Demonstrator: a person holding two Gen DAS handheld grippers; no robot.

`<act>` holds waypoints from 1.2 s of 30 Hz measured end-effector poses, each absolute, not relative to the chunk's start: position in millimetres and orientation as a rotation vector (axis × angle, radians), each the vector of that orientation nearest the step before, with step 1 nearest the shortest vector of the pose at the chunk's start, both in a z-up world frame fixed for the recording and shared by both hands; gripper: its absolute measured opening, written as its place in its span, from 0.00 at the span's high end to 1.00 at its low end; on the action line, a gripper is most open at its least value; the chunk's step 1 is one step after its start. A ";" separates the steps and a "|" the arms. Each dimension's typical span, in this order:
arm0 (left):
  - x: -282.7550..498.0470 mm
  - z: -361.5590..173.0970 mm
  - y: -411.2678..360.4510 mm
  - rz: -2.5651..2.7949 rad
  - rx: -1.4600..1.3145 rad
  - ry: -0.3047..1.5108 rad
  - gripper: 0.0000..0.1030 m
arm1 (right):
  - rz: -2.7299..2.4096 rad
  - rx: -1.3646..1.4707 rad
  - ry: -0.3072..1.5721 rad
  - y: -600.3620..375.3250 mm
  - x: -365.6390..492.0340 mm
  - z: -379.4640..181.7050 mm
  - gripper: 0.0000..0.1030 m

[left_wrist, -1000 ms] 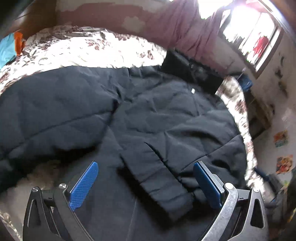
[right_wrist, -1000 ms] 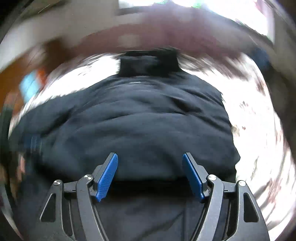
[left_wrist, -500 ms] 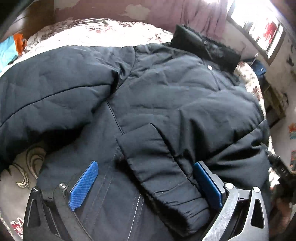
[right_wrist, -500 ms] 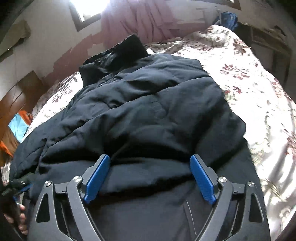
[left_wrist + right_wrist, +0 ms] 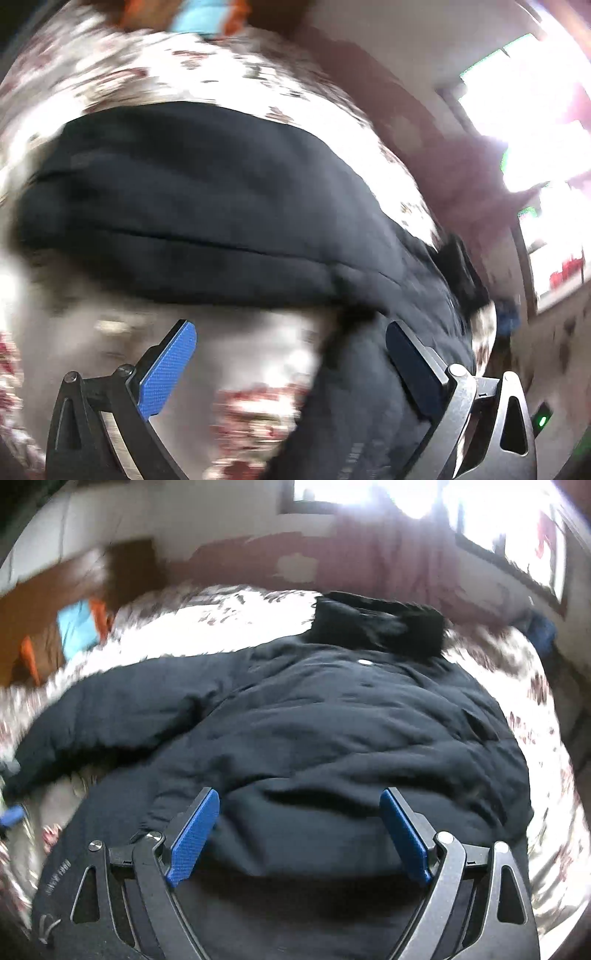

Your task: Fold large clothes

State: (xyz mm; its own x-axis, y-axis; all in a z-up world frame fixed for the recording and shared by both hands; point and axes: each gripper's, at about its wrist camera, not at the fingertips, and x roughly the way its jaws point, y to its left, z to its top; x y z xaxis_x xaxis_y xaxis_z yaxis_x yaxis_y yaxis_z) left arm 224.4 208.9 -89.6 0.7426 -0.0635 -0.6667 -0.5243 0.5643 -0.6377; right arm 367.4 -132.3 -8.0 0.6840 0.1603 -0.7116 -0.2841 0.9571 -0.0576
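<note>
Motion blur smears the floral bedspread [image 5: 258, 417] and the black jacket [image 5: 207, 206] in the left wrist view, the jacket's hem [image 5: 295, 915] runs off the right wrist view's bottom edge, and glare washes out the window [image 5: 369, 494].

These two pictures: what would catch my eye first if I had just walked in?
A big black padded jacket sprawls across a floral bedspread, collar toward the far wall and one sleeve stretched out to the left. Blue-padded fingers of the right gripper stand wide open low over its hem. Bright windows glare behind the bed.
</note>
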 end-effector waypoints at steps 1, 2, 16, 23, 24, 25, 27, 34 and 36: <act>215.6 -96.5 220.1 0.319 -0.998 0.695 0.00 | 0.226 -0.229 0.786 -119.2 366.6 -11.8 0.17; 208.6 -102.2 228.0 0.322 -1.043 0.679 0.00 | 0.192 -0.299 0.798 -107.0 367.7 -18.9 0.17; 199.0 -141.6 265.3 0.343 -1.366 0.546 0.02 | 0.136 -0.358 0.744 -96.8 357.5 -53.8 0.08; 205.2 -120.7 268.4 0.421 -1.220 0.467 0.74 | 0.148 -0.330 0.730 -99.8 355.2 -57.5 0.08; 202.6 -119.0 271.2 0.421 -1.214 0.456 0.83 | 0.151 -0.324 0.730 -100.7 355.5 -58.1 0.08; 203.5 -114.9 271.7 0.424 -1.193 0.455 0.86 | 0.152 -0.321 0.730 -100.9 355.6 -58.4 0.08; 205.2 -98.4 269.0 0.427 -1.113 0.452 0.91 | 0.151 -0.319 0.726 -101.0 355.2 -59.1 0.08; 212.7 -1.6 228.6 0.338 -0.695 0.344 0.93 | 0.217 -0.207 0.685 -117.8 346.4 -48.8 0.08; 220.9 25.1 210.2 0.270 -0.592 0.312 0.93 | 0.246 -0.110 0.672 -135.0 340.8 -35.6 0.08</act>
State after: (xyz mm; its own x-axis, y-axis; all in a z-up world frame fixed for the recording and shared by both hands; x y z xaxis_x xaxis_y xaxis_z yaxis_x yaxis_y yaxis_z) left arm 220.9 210.2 25.1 0.9184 0.1591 -0.3623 -0.3359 0.7974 -0.5013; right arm 340.8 -135.0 -35.6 0.7552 0.1898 -0.6274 -0.2608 0.9651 -0.0219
